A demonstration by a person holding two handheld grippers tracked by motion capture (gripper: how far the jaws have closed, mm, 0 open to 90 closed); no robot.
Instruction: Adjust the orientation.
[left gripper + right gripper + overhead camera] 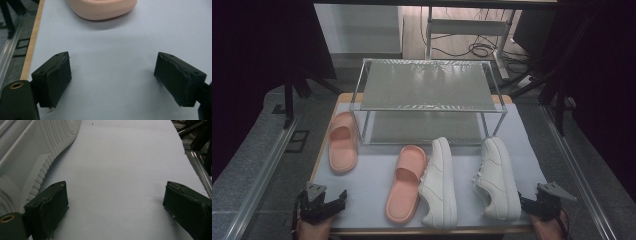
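Observation:
Two pink slides lie on the white mat: one at the left beside the rack, the other in the middle. Two white sneakers lie on their sides to the right, one touching the middle slide, the other further right. My left gripper rests at the front left corner, open and empty; in the left gripper view a pink slide's end lies ahead. My right gripper sits open at the front right, just behind the right sneaker's heel. Its own view shows the sneaker's sole at left.
A two-tier metal-framed shoe rack stands at the back of the table, both shelves bare. The wooden table edge runs along the left, with metal rails on both sides. Cables lie on the floor behind.

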